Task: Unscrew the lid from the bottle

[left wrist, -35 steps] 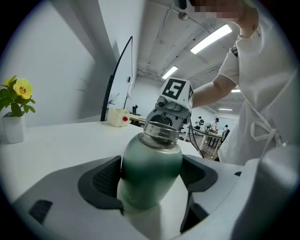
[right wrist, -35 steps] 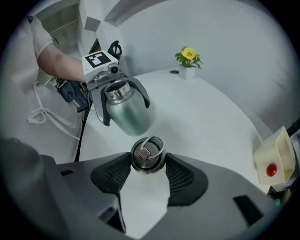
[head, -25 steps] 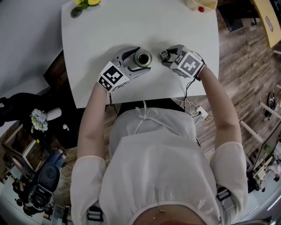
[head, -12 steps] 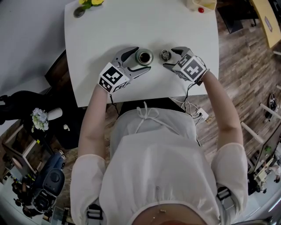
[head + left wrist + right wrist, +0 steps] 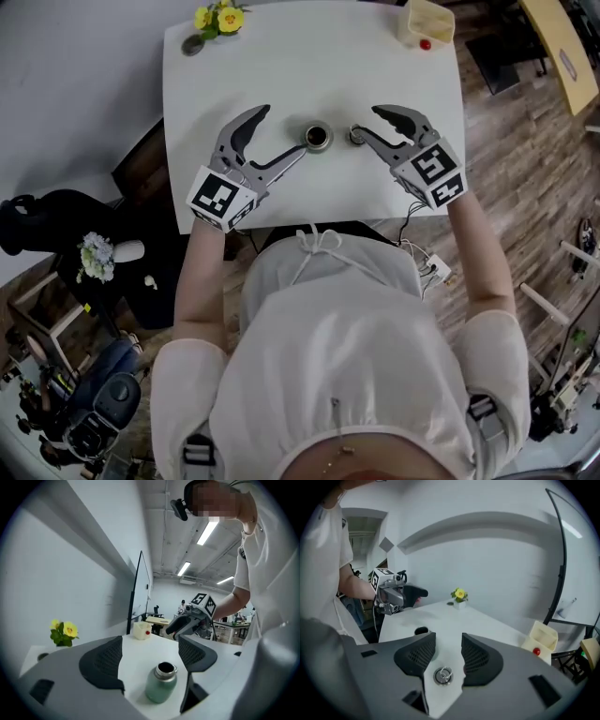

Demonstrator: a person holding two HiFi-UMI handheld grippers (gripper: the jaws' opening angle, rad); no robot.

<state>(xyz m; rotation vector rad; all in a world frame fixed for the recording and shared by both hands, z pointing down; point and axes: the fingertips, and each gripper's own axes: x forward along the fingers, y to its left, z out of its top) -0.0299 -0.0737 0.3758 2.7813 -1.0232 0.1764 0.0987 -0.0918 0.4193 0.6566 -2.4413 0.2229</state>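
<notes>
Left gripper gaped empty by the open green bottle; right gripper, jaws still apart but just closing on nothing, half-hid the lid.

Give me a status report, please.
Left gripper open, empty. Right gripper open, jaws just narrowed, gripping nothing. Lid off, beside bottle on table. Nothing blocking.

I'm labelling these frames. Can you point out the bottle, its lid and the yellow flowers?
bottle (image 5: 161, 687): left gripper view, on its green body.
lid (image 5: 443, 676): right gripper view, on its top, at the ring.
yellow flowers (image 5: 231, 15): head view, on a bloom.
</notes>
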